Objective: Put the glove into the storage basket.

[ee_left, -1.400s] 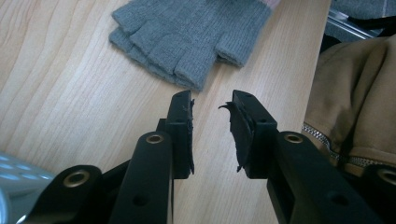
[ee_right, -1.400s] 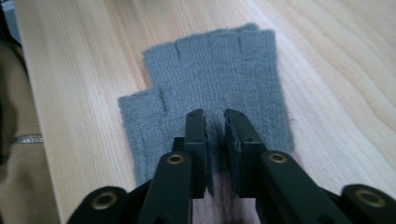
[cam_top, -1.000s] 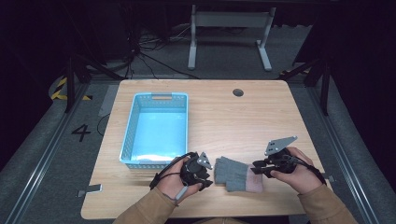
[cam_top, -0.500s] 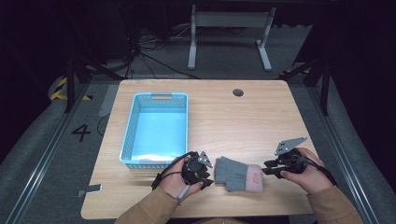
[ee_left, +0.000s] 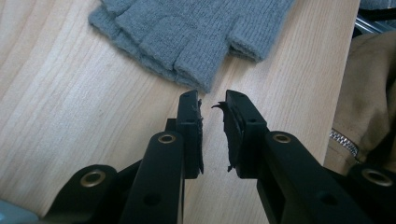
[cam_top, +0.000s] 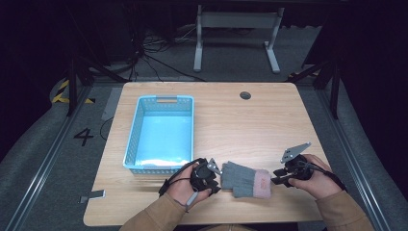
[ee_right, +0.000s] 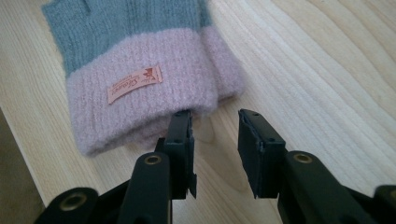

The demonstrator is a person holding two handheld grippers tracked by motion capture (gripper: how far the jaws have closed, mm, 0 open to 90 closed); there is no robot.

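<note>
High view: both hands (cam_top: 192, 187) rest low, flanking glove (cam_top: 245, 179).

The blue basket (cam_top: 161, 134) walls off the table's (cam_top: 250, 125) left half. Right of the basket, bare wood runs open to the far edge. Near the basket's front right corner, the glove (cam_top: 245, 179) lies between both grippers.

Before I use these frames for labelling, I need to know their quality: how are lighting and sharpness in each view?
High view: table evenly lit, surroundings nearly black, whole picture slightly soft. Left gripper view: glove knit crisp, the near jaw bases blur. Right gripper view: pink cuff and its label sharp, wood grain clear, no glare.
</note>
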